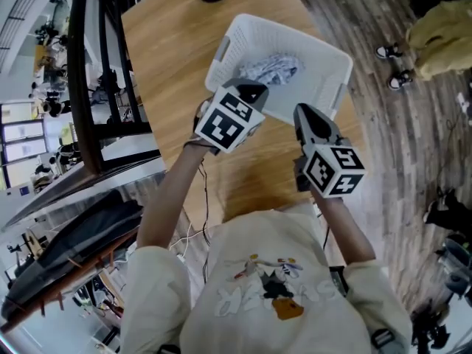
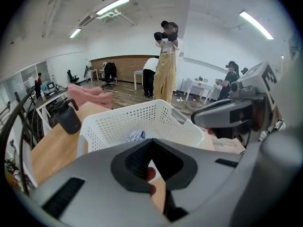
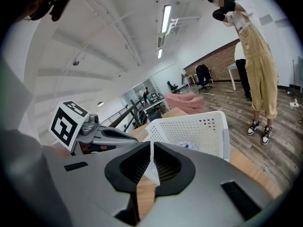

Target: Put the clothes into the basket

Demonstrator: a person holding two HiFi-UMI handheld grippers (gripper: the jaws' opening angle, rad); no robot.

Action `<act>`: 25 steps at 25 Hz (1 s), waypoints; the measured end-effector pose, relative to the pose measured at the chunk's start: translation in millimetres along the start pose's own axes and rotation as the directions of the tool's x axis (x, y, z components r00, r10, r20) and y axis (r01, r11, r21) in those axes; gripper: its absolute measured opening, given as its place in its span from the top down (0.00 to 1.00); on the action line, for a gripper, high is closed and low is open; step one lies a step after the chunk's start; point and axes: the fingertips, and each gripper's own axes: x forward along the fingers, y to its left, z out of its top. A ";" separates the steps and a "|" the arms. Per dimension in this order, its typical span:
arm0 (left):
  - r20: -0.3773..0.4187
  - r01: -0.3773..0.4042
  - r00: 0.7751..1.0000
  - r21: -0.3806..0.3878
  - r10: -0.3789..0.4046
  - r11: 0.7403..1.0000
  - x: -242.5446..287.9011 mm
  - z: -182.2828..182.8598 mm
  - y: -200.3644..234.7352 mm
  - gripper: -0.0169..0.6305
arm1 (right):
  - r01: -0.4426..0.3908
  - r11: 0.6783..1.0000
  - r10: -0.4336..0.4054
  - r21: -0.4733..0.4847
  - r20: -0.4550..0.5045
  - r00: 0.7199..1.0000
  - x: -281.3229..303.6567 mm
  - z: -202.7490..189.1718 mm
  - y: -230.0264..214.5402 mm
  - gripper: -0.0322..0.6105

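- My left tool and right tool are both closed and empty, at 6 o'clock of the basket on the worktop;
- the clothes lie inside it;
- I judge them light and limp; pinch a raised fold.

I am looking down at a crumpled blue-grey and white cloth lying bunched inside the white perforated plastic basket, which is sitting upright on the wooden table
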 end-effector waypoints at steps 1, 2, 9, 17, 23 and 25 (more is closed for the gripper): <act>0.007 -0.003 1.000 -0.003 0.003 1.000 -4.8 -0.4 -3.6 0.97 | 0.004 1.000 -0.004 -0.007 0.006 1.000 -4.3 -0.2 1.2 0.90; 0.014 -0.007 1.000 -0.008 0.007 1.000 -9.8 -0.8 -6.7 0.97 | 0.008 1.000 -0.008 -0.013 0.012 1.000 -8.4 -0.5 2.6 0.90; 0.086 -0.051 0.995 -0.052 0.055 0.997 -47.0 4.7 -18.9 0.97 | 0.018 0.999 -0.016 -0.046 0.052 0.999 -31.9 2.7 15.5 0.90; 0.171 -0.127 0.973 -0.160 0.154 0.979 -98.6 -16.5 -39.0 0.97 | 0.015 0.997 -0.008 -0.080 0.086 0.996 -55.9 -14.3 38.7 0.90; 0.245 -0.200 0.935 -0.228 0.255 0.953 -130.5 -32.7 -57.7 0.97 | 0.027 0.994 -0.017 -0.102 0.096 0.995 -67.5 -27.8 53.7 0.90; 0.270 -0.204 0.925 -0.243 0.268 0.948 -138.7 -32.6 -64.6 0.97 | 0.033 0.993 -0.020 -0.115 0.115 0.993 -72.5 -25.6 58.9 0.90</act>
